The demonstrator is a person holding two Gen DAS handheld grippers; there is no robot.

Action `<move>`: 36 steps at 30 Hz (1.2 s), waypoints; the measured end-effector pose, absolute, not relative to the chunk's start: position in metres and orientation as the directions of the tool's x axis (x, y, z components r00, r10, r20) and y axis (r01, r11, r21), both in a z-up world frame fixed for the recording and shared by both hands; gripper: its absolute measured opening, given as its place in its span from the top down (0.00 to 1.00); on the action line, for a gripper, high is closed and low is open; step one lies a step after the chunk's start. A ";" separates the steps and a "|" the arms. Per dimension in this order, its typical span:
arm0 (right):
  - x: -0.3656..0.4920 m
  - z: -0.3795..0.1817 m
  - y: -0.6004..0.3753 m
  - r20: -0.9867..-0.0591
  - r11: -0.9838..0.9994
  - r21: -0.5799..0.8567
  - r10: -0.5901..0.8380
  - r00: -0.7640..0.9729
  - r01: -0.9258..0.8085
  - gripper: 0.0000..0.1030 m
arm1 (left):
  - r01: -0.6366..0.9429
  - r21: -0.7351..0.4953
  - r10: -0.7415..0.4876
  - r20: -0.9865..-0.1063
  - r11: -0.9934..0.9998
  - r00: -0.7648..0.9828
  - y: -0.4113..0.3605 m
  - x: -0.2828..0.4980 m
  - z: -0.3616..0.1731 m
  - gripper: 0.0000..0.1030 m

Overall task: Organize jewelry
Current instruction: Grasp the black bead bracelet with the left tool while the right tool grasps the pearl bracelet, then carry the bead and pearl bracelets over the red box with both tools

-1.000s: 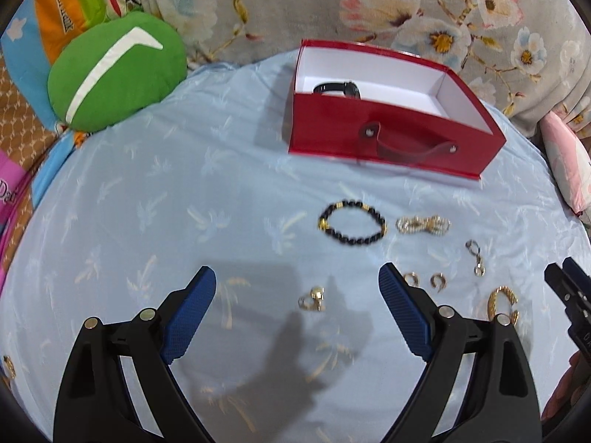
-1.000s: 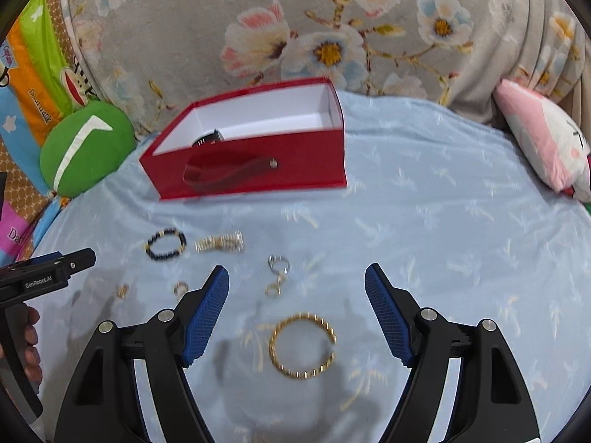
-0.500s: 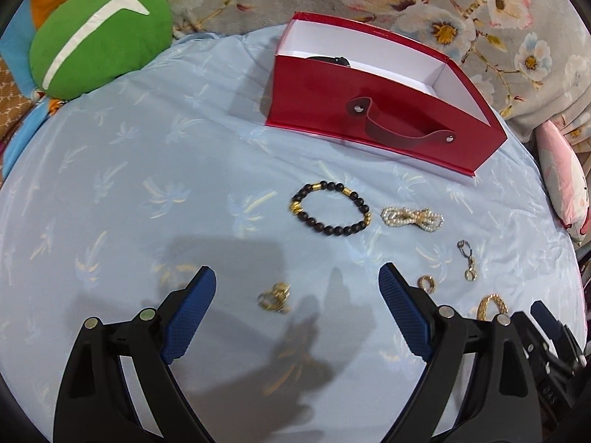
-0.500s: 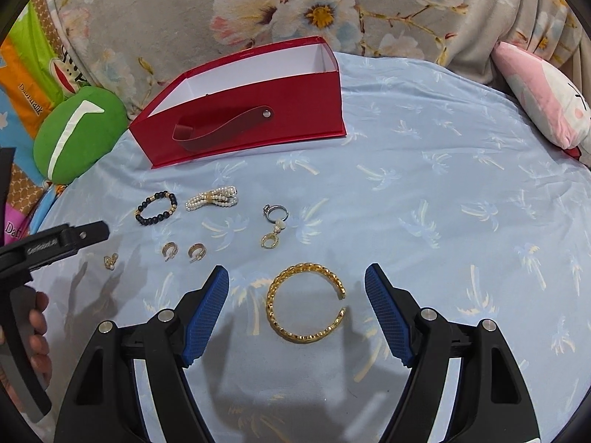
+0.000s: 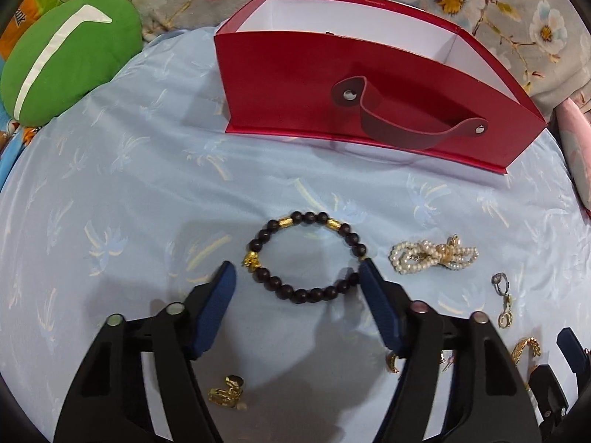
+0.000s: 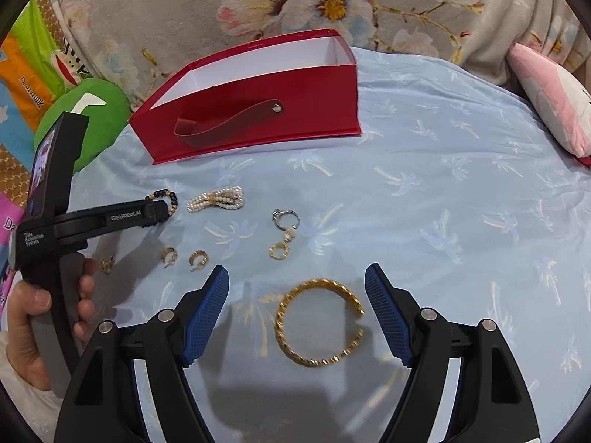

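A black bead bracelet (image 5: 306, 258) with gold beads lies on the blue sheet. My left gripper (image 5: 299, 277) is open, its fingers either side of the bracelet's near half, right fingertip close to the beads. A gold cuff bracelet (image 6: 319, 326) lies between the fingers of my open right gripper (image 6: 297, 277). The red box (image 5: 369, 85) stands open behind, its inside hidden in both views (image 6: 251, 110). A pearl bracelet (image 5: 432, 256), a ring with a clasp (image 6: 284, 232), two small hoop earrings (image 6: 181, 256) and a gold charm (image 5: 227, 391) lie around.
A green cushion (image 5: 66, 51) lies at the far left, a pink pillow (image 6: 550, 99) at the far right. A floral blanket (image 6: 332, 3) rises behind the box. The left gripper's body and the hand holding it (image 6: 55, 258) fill the left of the right wrist view.
My left gripper has moved forward from over the gold charm to the black bead bracelet. My right gripper has moved in lower over the gold cuff. Both stay open.
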State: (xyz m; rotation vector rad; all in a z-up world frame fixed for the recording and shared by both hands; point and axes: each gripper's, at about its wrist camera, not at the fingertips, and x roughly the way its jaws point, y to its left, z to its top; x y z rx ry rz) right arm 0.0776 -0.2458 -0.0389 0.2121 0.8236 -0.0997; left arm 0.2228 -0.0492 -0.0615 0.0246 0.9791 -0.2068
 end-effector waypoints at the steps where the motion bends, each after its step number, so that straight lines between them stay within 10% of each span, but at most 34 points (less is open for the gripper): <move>1: 0.084 -0.038 -0.244 -0.736 0.975 0.157 0.012 0.677 0.154 0.28 | 0.196 -0.077 -0.172 -0.825 0.978 0.538 -0.051 0.223 -0.061 0.48; 7: 0.124 -0.035 -0.225 -0.724 0.988 0.141 0.055 0.688 0.070 0.28 | 0.259 -0.172 -0.283 -0.826 0.950 0.488 -0.053 0.226 -0.057 0.93; 22: 0.192 -0.067 -0.197 -0.774 0.991 0.131 0.122 0.621 -0.031 0.50 | 0.281 -0.216 -0.337 -0.788 0.935 0.516 -0.028 0.220 -0.034 0.93; 28: 0.194 -0.067 -0.195 -0.776 0.992 0.118 0.115 0.621 -0.036 0.89 | 0.287 -0.216 -0.343 -0.771 0.933 0.536 -0.026 0.214 -0.024 0.93; 36: 0.177 -0.049 -0.197 -0.734 0.988 0.150 0.133 0.666 -0.032 0.95 | 0.297 -0.208 -0.346 -0.758 0.932 0.553 -0.026 0.202 -0.011 0.93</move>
